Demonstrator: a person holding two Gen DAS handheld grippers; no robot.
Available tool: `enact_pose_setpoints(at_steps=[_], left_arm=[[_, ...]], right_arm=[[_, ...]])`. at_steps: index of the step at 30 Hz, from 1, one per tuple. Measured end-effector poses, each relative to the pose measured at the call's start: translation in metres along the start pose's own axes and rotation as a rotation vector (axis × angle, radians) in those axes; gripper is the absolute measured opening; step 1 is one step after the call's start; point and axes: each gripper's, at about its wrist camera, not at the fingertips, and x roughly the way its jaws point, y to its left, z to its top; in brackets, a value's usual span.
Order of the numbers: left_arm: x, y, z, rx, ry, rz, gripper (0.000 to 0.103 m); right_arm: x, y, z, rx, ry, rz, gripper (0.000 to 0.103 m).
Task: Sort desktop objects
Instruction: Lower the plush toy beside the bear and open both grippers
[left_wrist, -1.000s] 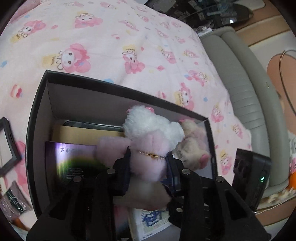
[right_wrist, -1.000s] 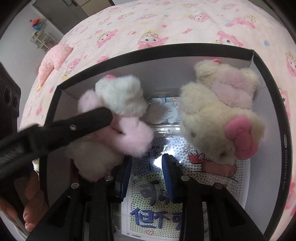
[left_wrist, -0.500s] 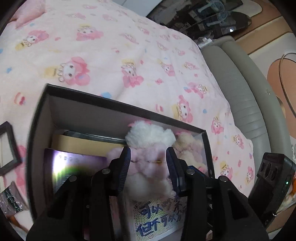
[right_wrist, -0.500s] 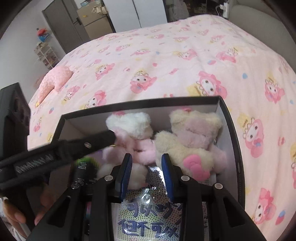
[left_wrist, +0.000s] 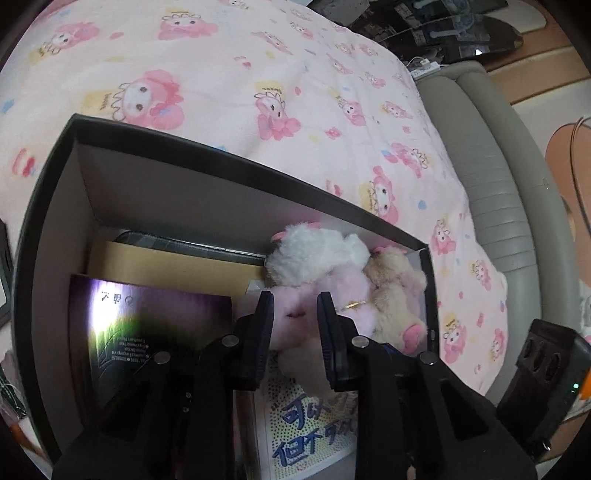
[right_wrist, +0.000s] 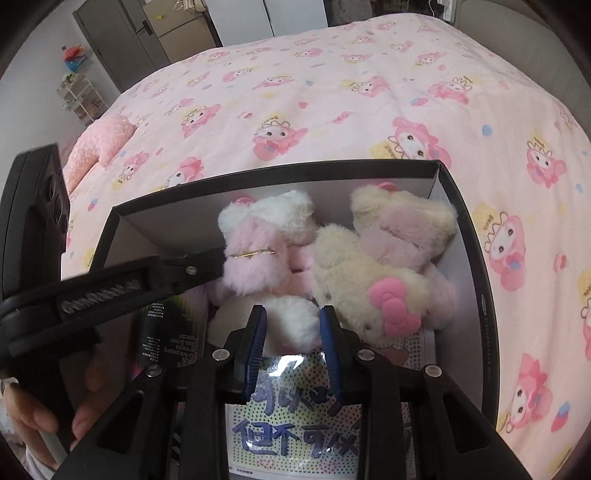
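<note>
From the left wrist, the left claw (left_wrist: 295, 317) stands with its jaws apart and nothing pinched between them, the pink-and-white plush (left_wrist: 321, 273) lying just beyond the tips in the far right corner of the black box (left_wrist: 51, 206), pressed against a cream plush (left_wrist: 395, 291). Beside the toys lie a dark glossy booklet (left_wrist: 147, 325), a tan flat package (left_wrist: 173, 266) and a printed sheet with blue characters (left_wrist: 314, 424); the box sits on a bed with a pink cartoon bedspread (left_wrist: 258, 74). The plush looks light, soft and squashy, so a hold should bite deep into the thick pink body rather than skim the fur, which would likely slip; the thin gold chain (left_wrist: 351, 304) at its neck looks delicate and is best avoided. From the right wrist, the right claw (right_wrist: 293, 332) is likewise parted and empty, poised over the white lower part of the pink-and-white plush, with the cream plush and its pink bow (right_wrist: 397, 306) touching on the right. The left claw's finger reaches in from the left, its tip by the toy's pink side. Both toys should compress easily and spring back, with little risk of damage.
</note>
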Motion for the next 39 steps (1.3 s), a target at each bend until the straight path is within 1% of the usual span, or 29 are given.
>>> enact_pose_setpoints(at_steps=[2, 4, 6, 8, 10, 12, 14, 17, 19, 21, 24, 26, 30, 32, 34, 36, 39], left_arm=[[-0.01, -0.002, -0.004, 0.021, -0.013, 0.025, 0.022], [-0.009, -0.005, -0.007, 0.039, 0.017, 0.052, 0.022], [-0.002, -0.005, -0.011, 0.043, 0.052, 0.049, 0.022], [0.008, -0.008, -0.013, 0.058, 0.089, 0.048, 0.022], [0.018, -0.013, -0.013, 0.074, 0.107, 0.065, 0.022], [0.023, -0.017, -0.01, 0.092, 0.107, 0.085, 0.022], [0.025, -0.022, -0.004, 0.114, 0.089, 0.102, 0.022], [0.025, -0.021, -0.001, 0.128, 0.066, 0.1, 0.022], [0.023, -0.015, -0.001, 0.106, 0.075, 0.076, 0.022], [0.015, -0.011, -0.003, 0.088, 0.08, 0.05, 0.023], [0.003, -0.012, -0.007, 0.087, 0.07, 0.042, 0.024], [0.004, -0.015, -0.009, 0.099, 0.077, 0.037, 0.026], [0.017, -0.019, -0.01, 0.11, 0.106, 0.048, 0.028], [0.02, -0.02, -0.009, 0.118, 0.105, 0.06, 0.032], [0.023, -0.02, -0.007, 0.126, 0.1, 0.07, 0.033], [0.023, -0.019, -0.006, 0.12, 0.101, 0.064, 0.033], [0.012, -0.022, -0.009, 0.126, 0.081, 0.047, 0.034]], right_arm=[[-0.008, -0.003, -0.002, 0.016, 0.002, 0.037, 0.026], [-0.011, -0.001, -0.004, -0.021, 0.023, 0.057, 0.026], [-0.005, 0.001, -0.007, -0.042, 0.064, 0.075, 0.026], [0.009, -0.001, -0.008, -0.024, 0.111, 0.072, 0.026], [0.022, -0.003, -0.008, -0.004, 0.147, 0.077, 0.026], [0.03, -0.005, -0.006, 0.017, 0.172, 0.096, 0.026], [0.035, -0.004, -0.003, 0.029, 0.182, 0.109, 0.026], [0.037, 0.002, 0.004, 0.025, 0.164, 0.126, 0.026], [0.038, 0.006, 0.006, 0.011, 0.148, 0.126, 0.026], [0.038, 0.007, 0.006, 0.004, 0.157, 0.128, 0.026], [0.031, 0.002, 0.002, 0.023, 0.169, 0.155, 0.026], [0.021, 0.0, 0.0, 0.021, 0.14, 0.138, 0.026], [0.014, 0.001, 0.001, 0.012, 0.088, 0.062, 0.026], [0.012, 0.002, 0.001, 0.004, 0.078, 0.047, 0.026], [0.012, 0.002, 0.001, -0.004, 0.071, 0.041, 0.026], [0.015, 0.001, 0.001, 0.0, 0.08, 0.048, 0.027], [0.015, -0.002, 0.002, 0.005, 0.085, 0.057, 0.027]])
